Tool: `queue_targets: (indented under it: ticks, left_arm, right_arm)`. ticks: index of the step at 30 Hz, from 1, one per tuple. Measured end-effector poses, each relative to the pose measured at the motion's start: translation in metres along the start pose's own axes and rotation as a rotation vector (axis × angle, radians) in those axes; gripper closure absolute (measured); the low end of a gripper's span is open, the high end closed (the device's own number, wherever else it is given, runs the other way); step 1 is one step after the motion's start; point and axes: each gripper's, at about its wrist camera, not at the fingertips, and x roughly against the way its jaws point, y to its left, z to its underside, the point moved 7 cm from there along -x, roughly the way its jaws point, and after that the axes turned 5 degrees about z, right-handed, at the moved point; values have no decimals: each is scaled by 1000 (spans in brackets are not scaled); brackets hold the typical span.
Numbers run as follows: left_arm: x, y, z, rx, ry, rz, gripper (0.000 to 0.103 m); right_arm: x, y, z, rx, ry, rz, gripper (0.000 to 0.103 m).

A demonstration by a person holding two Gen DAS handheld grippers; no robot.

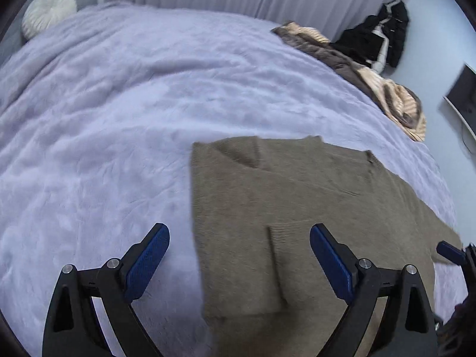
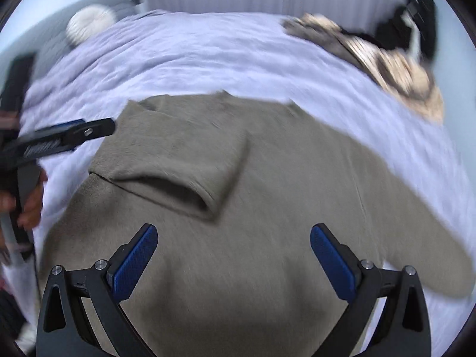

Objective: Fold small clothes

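Both claws wide, holding nothing: left claw [image 1: 239, 255] and right claw [image 2: 233, 253] above the brown sweater [image 2: 267, 208], 1 sleeve folded in, flat on bed [image 1: 104, 104].

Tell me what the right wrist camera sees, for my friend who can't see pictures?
A brown sweater lies on a lavender blanket, one sleeve folded across its front, the other stretched out to the right. The right gripper hovers open over it, the left gripper at the left edge. More clothes sit behind.
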Motion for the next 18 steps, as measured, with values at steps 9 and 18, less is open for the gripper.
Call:
queue_targets:
  ticks: [9, 18]
  left_arm:
    - [-63, 18, -13, 108, 129, 61, 64]
    - [-62, 20, -14, 98, 100, 78, 68]
  right_arm:
    - [-69, 31, -39, 183, 58, 117, 92]
    - [-85, -154, 58, -1078, 73, -404, 64]
